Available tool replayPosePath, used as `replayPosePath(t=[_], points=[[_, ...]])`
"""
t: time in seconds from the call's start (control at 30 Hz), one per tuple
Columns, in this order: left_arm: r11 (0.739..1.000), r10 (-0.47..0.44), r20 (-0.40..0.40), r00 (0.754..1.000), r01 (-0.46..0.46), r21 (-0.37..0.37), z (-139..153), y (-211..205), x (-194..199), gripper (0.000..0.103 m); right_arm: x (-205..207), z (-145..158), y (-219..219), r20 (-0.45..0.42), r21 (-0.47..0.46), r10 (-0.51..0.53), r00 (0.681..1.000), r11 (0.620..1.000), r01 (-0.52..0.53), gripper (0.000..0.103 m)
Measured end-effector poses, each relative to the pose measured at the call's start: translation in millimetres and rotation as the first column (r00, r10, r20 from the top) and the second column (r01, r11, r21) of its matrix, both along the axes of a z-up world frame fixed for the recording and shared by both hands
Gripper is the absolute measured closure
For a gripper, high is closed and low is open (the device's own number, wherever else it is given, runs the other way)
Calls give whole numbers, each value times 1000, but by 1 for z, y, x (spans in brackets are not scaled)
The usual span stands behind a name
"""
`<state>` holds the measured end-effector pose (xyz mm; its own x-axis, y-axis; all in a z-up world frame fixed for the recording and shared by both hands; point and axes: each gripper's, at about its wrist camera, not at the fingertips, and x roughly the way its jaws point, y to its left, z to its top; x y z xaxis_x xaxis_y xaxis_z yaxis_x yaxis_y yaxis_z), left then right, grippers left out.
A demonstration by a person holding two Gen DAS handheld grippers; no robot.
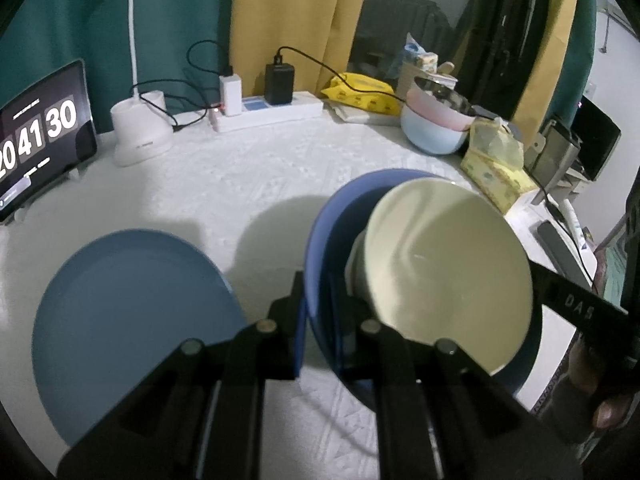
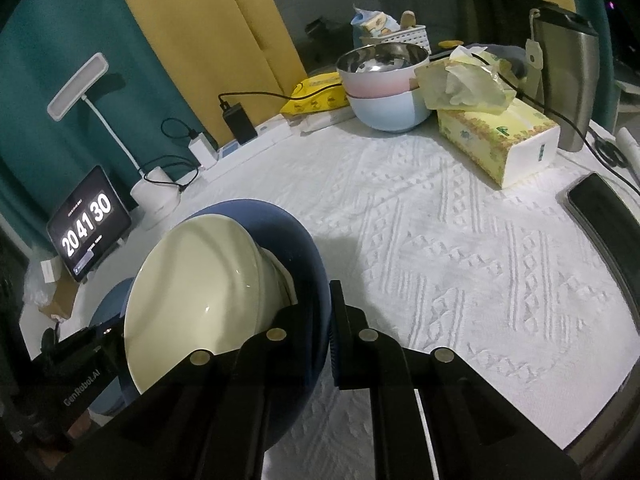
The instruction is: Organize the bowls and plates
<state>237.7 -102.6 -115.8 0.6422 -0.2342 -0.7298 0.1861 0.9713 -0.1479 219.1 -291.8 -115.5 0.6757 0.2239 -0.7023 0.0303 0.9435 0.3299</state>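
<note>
Gripping opposite rims of the dark blue bowl [image 1: 320, 240], both grippers [image 1: 320, 312] [image 2: 316, 320] tilt its cream bowl [image 1: 448, 256] beside the blue plate [image 1: 128, 320].

I'm looking into a lived-in home room: curtains [image 1: 288, 20], a bench under a knitted white cloth [image 2: 460, 240], a desk lamp [image 1: 138, 128], tissue box [image 2: 496, 140], tablet clock [image 1: 40, 136], charging strip [image 1: 272, 112].

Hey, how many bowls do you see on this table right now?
3, maybe more hidden. A cream bowl sits tilted in the dark blue plate that both grippers hold. A steel-lined pink bowl is nested in a light blue bowl at the back.
</note>
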Motion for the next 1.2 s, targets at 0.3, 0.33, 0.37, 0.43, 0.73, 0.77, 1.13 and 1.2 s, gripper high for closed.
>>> replayPosePath(t=[0.3, 0.33, 0.37, 0.43, 0.73, 0.77, 1.13, 1.2], points=[[1000, -8, 9, 1000, 8, -9, 4, 2, -2, 94, -3, 5, -1, 4, 10, -6, 1000, 1000, 6, 94], [1000, -7, 9, 1000, 8, -11, 4, 2, -3, 94, -3, 6, 0, 6, 10, -6, 1000, 1000, 6, 94], [1000, -6, 9, 1000, 6, -14, 5, 3, -3, 94, -3, 7, 0, 8, 11, -5, 1000, 1000, 5, 94], [1000, -5, 9, 1000, 5, -17, 6, 5, -3, 94, -4, 9, 2, 11, 12, -4, 1000, 1000, 4, 94], [999, 0, 26, 1000, 0, -33, 14, 14, -7, 94, -7, 20, 10, 29, 13, 0, 1000, 1000, 0, 95], [999, 2, 28, 1000, -1, -35, 14, 16, -8, 94, -7, 22, 11, 32, 12, 2, 999, 1000, -2, 96], [998, 17, 48, 999, -14, -55, 23, 31, -12, 94, -8, 30, 21, 44, 16, 18, 999, 1000, -19, 96], [998, 20, 52, 998, -17, -60, 25, 35, -13, 94, -8, 33, 25, 50, 14, 22, 999, 1000, -22, 96]])
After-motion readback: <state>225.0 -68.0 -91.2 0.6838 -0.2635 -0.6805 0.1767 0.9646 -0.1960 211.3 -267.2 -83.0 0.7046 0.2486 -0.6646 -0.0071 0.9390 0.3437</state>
